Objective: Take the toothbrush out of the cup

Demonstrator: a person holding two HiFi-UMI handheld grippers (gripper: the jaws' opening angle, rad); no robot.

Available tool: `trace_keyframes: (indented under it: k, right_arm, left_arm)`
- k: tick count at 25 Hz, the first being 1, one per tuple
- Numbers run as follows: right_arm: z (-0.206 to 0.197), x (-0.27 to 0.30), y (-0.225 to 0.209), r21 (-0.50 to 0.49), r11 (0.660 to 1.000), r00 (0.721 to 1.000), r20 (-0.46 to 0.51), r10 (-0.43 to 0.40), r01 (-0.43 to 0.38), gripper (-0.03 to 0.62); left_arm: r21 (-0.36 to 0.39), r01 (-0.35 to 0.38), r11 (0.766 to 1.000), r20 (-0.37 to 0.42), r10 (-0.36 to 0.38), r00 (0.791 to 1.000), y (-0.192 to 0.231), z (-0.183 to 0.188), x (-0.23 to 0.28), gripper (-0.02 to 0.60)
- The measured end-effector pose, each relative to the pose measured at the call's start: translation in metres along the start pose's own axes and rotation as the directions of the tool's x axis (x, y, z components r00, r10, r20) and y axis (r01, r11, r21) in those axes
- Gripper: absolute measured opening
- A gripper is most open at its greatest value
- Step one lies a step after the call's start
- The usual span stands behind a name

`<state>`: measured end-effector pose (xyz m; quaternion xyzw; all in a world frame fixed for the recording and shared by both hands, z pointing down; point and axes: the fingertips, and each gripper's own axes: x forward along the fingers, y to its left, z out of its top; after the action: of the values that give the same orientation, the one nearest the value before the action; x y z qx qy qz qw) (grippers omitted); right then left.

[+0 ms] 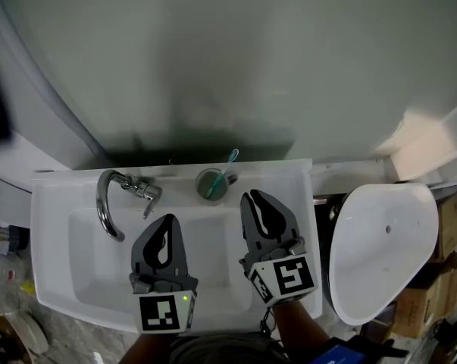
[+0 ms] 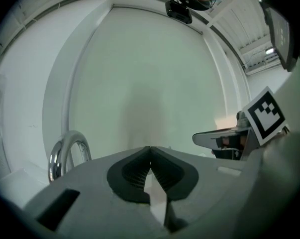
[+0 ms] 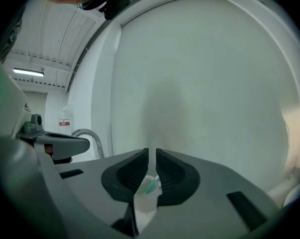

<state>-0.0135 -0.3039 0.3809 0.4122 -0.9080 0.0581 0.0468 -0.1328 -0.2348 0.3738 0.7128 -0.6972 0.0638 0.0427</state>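
Observation:
A translucent cup [image 1: 211,185] stands on the back ledge of the white sink [image 1: 61,279], with a teal toothbrush [image 1: 228,165] leaning out of it to the right. My right gripper [image 1: 248,198] hovers over the basin just right of the cup and short of it, shut and empty. In the right gripper view the cup [image 3: 146,199] and toothbrush [image 3: 152,185] show low, beyond the closed jaws of the right gripper [image 3: 152,151]. My left gripper [image 1: 167,220] hangs over the basin's middle, shut on nothing, and the left gripper [image 2: 150,149] has its tips touching.
A chrome faucet [image 1: 107,203] arches over the basin's left side, close to the left gripper. A pale wall rises right behind the sink. A toilet with a white lid [image 1: 383,249] stands to the right, cardboard boxes [image 1: 440,279] beyond it.

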Motion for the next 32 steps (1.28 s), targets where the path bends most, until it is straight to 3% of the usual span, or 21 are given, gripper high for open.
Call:
trace_keyframes:
  k: [5, 8, 11, 22, 32]
  right_arm:
    - [-0.023, 0.031, -0.003, 0.024, 1.000, 0.999, -0.039, 0.016, -0.015, 0.022]
    - [-0.036, 0.049, 0.000, 0.040, 0.999, 0.997, -0.072, 0.039, -0.036, 0.122]
    - [-0.047, 0.063, -0.001, 0.062, 0.997, 0.994, -0.097, 0.053, -0.048, 0.152]
    - [-0.074, 0.105, -0.016, 0.124, 0.991, 0.986, -0.154, 0.070, -0.051, 0.156]
    - [-0.088, 0.120, -0.019, 0.110, 0.992, 0.976, -0.200, 0.083, -0.062, 0.155]
  left_arm:
    - [-0.016, 0.007, 1.000, -0.052, -0.008, 0.999, 0.014, -0.023, 0.025, 0.014]
    - [-0.025, 0.003, 1.000, -0.069, -0.005, 0.998, 0.024, -0.036, 0.035, 0.014]
    - [-0.035, 0.004, 0.999, -0.099, -0.008, 0.995, 0.027, -0.048, 0.044, 0.014]
    - [-0.058, 0.007, 0.998, -0.171, -0.016, 0.985, 0.039, -0.084, 0.069, 0.014]
    - [-0.082, 0.003, 0.997, -0.211, -0.021, 0.977, 0.041, -0.105, 0.079, 0.014]
